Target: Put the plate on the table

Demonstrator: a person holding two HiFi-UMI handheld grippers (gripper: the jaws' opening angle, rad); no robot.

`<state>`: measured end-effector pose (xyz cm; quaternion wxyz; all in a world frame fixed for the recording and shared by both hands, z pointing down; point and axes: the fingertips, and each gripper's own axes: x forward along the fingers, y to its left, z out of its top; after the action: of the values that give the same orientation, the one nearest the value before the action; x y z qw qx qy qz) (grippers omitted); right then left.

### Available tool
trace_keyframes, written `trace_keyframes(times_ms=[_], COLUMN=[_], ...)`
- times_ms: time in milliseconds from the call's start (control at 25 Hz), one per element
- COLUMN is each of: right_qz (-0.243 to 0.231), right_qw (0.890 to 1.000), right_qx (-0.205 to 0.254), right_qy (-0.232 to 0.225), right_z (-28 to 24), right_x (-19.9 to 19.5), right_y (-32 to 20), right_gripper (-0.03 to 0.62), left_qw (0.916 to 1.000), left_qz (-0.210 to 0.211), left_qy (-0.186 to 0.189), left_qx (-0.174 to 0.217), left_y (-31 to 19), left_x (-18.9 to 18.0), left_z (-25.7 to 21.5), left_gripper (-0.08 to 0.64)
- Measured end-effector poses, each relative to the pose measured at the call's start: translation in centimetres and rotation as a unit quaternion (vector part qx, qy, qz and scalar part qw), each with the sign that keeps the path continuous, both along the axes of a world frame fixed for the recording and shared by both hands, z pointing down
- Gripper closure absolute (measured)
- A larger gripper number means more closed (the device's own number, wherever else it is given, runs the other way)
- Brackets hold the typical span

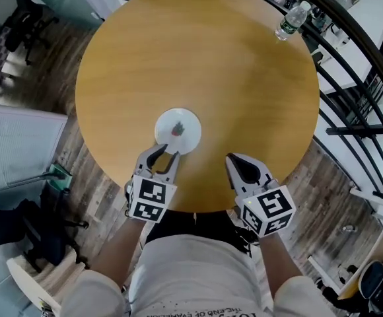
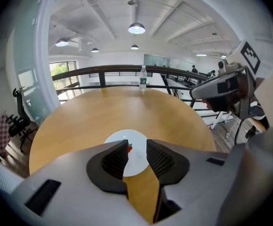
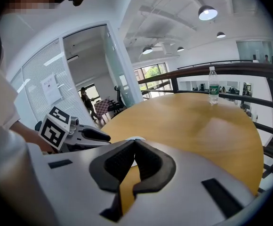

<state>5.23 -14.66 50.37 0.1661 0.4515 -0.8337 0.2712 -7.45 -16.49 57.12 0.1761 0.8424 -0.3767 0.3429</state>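
A small white plate with a red mark at its middle lies flat on the round wooden table, near the front edge. My left gripper sits just behind the plate's near rim with its jaws apart. In the left gripper view the plate shows through the gap of the left gripper, and neither pad touches it. My right gripper hovers to the right of the plate with nothing in it. Its jaws meet at the tips in the right gripper view, where a sliver of plate peeks above them.
A clear water bottle stands at the table's far right edge, also seen as the bottle and the bottle. A black railing curves round the right side. A dark office chair stands at the far left on the wooden floor.
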Motion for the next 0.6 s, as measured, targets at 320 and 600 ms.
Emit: trace_keyframes(times_ms=[320,600], right_qz=[-0.003,0.0], right_qw=[1.0,0.999], right_qx=[0.029,0.053], right_qy=[0.006,0.008], right_z=[-3.3,-6.4], right_x=[0.5,1.3], right_y=[2.7,4.2], right_gripper=[0.568,0.568], left_qw=[0.9976,0.9931], left_qz=[-0.031,-0.039], left_qy=[0.057,0.103], left_qx=[0.025,0.038], left_y=[3.1,6.4], left_x=[0.0,0.0], left_z=[-6.1,-11.1], left_gripper=[0.502,0.532])
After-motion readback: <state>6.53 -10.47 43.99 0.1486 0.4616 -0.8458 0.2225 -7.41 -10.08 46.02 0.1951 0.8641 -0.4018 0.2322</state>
